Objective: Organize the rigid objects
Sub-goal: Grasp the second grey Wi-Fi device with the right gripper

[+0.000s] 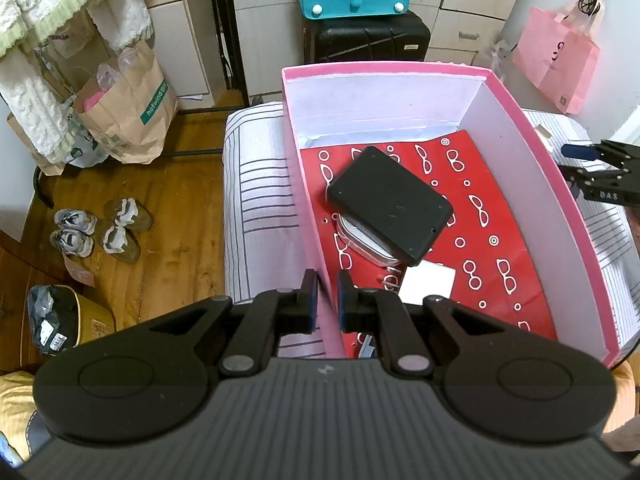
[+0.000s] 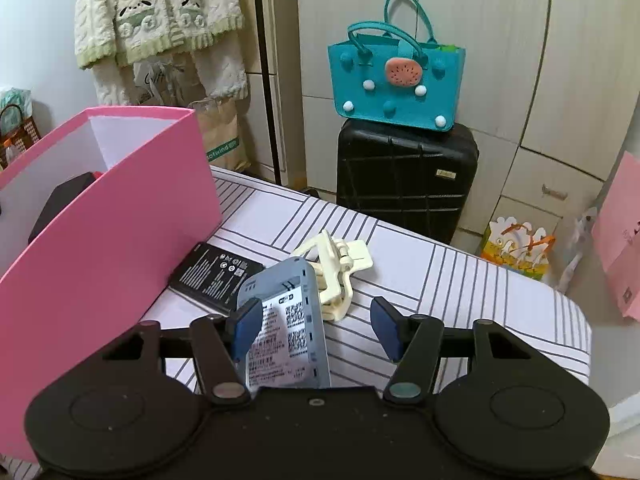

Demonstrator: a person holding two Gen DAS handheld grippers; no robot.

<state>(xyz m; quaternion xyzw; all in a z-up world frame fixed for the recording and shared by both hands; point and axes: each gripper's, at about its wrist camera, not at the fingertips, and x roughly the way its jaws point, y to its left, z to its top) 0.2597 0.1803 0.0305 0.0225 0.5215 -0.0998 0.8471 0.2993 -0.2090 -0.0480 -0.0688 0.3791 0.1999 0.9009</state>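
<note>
A pink box (image 1: 552, 184) with a white inside and a red glasses-print lining stands on the striped bed. In it a black flat case (image 1: 390, 204) lies on a white device (image 1: 360, 240), beside a white card (image 1: 428, 282). My left gripper (image 1: 328, 300) is shut on the box's left wall. My right gripper (image 2: 316, 328) is open beside the box's pink outer wall (image 2: 108, 240). A grey router (image 2: 286, 328) with a QR label lies between its fingers, against the left pad. A black battery (image 2: 214, 274) and a cream folding stand (image 2: 338, 270) lie just beyond.
The striped bed (image 2: 460, 292) ends at the right. A black suitcase (image 2: 404, 184) with a teal bag (image 2: 394, 80) stands behind it. Paper bags (image 1: 128, 112) and shoes (image 1: 100, 228) sit on the wooden floor at left. The right gripper also shows in the left wrist view (image 1: 592, 168).
</note>
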